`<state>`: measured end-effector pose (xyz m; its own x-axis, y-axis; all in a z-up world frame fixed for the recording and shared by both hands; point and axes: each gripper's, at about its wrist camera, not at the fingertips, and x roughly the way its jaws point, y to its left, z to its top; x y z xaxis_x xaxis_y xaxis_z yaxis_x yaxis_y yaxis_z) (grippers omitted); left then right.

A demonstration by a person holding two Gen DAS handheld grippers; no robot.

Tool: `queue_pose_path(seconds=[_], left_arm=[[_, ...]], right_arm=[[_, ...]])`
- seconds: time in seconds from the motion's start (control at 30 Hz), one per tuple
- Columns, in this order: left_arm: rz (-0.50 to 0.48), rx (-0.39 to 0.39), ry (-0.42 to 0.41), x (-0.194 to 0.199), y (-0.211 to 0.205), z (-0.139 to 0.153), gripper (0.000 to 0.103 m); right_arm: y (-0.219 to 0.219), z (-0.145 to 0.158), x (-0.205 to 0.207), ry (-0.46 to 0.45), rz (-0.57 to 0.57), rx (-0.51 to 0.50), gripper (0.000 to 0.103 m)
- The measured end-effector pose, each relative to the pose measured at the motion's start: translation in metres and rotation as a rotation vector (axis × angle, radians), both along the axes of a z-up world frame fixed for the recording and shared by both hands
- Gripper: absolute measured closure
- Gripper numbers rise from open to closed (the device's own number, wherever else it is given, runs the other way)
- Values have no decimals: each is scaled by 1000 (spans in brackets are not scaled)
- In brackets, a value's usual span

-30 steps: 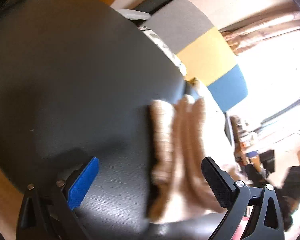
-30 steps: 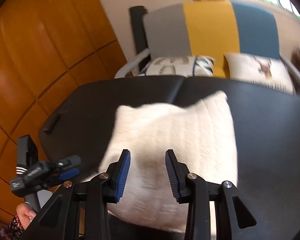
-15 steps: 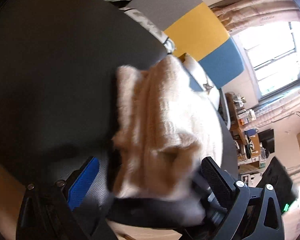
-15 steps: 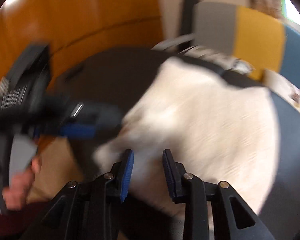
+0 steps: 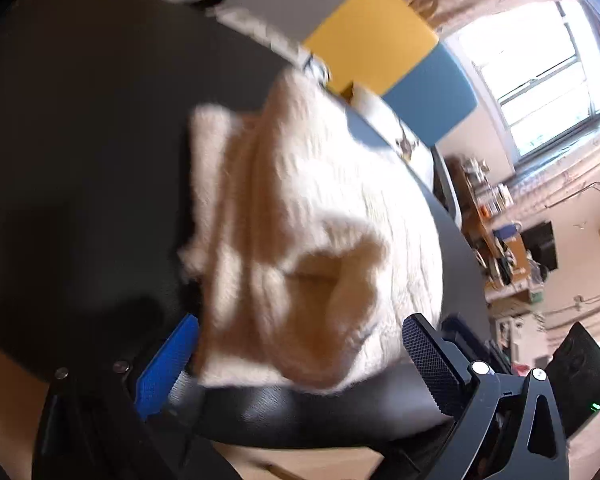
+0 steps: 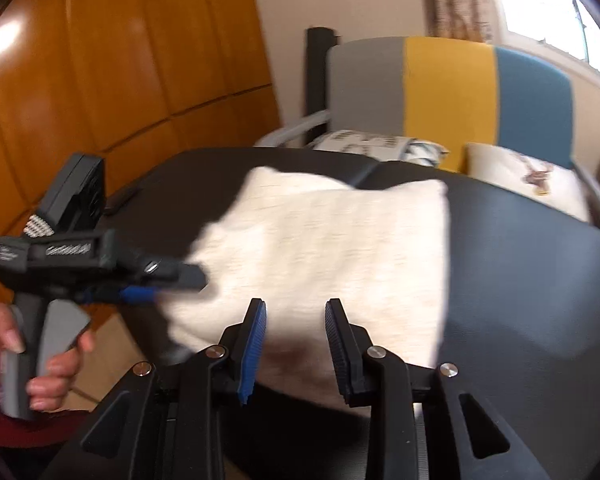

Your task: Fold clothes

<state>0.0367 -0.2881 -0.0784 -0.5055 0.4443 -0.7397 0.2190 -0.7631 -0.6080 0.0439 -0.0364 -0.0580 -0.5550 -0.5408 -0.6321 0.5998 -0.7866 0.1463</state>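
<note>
Cream sweater (image 5: 312, 236) now bunched between left gripper (image 5: 296, 364) open jaws.

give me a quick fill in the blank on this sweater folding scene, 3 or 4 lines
1. The folded knit sweater is coloured ____.
2. It lies on a table whose top is coloured ____.
3. The stripe in the middle of the chair back, between the grey and the blue, is ____.
4. The right gripper has its jaws ____, with nothing clamped between them.

Missing words: cream; black; yellow; open
</note>
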Motion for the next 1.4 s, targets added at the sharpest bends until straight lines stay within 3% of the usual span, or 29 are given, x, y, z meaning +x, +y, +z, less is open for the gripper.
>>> queue_pose_path(seconds=[0.2,0.27,0.3,0.33,0.4,0.5,0.53,0.63,0.7,0.77,0.9,1.13,1.23,1.4], left_arm=[[93,13,-73,-6,-7,-9,1],[78,36,-107,-10,-2,-12,16],[68,2,-127,-11,3,-11,31],[62,-36,-137,-11,5,-9,39],[52,-75,-134,-12,8,-3,48],[40,-80,-104,-9,10,5,67],[36,-77,-99,-8,10,7,69],[40,-44,-109,-5,2,2,67],[72,-21,-120,2,-6,0,56],[114,11,-115,12,-15,1,53],[82,19,-102,14,-9,10,48],[16,25,-99,7,6,19,46],[53,75,-125,-4,5,12,46],[119,154,-137,-23,-1,4,44]], right_arm=[[0,3,-16,17,-13,32,72],[-2,2,-13,25,-5,54,72],[0,3,-9,28,-2,62,72],[1,3,-5,30,0,70,72],[1,2,-8,26,-8,67,72],[4,0,-14,10,-10,43,72],[5,-1,-16,4,-16,39,72],[11,-4,-23,-26,-26,14,72],[15,-3,-23,-34,-35,-8,72],[19,-2,-23,-40,-33,-26,72],[19,-3,-23,-37,-28,-28,72],[11,-1,-17,-29,-1,-30,72],[8,0,-12,-3,7,-2,72],[7,-5,-16,-37,7,-16,72]])
